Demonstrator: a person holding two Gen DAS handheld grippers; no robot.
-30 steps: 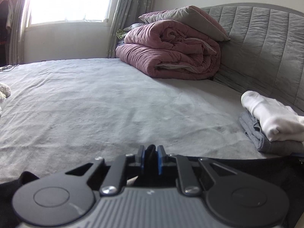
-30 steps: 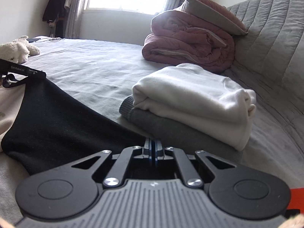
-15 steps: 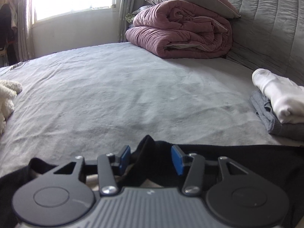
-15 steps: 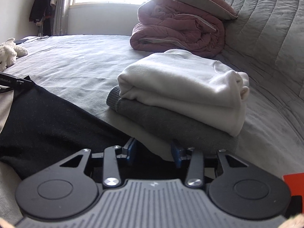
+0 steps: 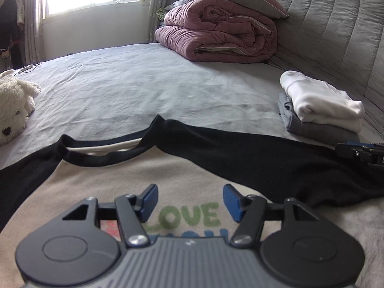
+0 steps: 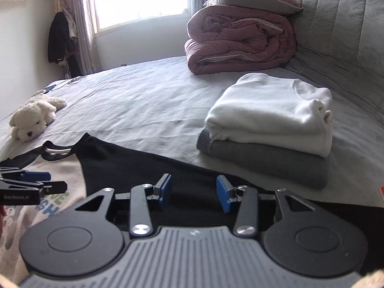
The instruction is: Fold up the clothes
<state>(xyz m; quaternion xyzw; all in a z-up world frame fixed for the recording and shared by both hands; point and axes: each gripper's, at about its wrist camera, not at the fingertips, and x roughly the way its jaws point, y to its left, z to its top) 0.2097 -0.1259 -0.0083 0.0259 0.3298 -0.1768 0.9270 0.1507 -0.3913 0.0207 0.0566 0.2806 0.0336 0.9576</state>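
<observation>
Left wrist view: both grippers, left gripper (image 5: 190,200) and right gripper (image 6: 194,193), have just been opening, fingers wide and empty. Smooth the shirt (image 5: 120,187) flat on the bed (image 5: 144,84) before regrasping the sleeve (image 6: 134,165).

The shirt (image 5: 100,187) has a print whose lower lines hide behind the left tool (image 5: 190,200). The picture edge cuts its sleeves. An orange thing (image 6: 381,193) at the right edge is too cut off to name.
</observation>
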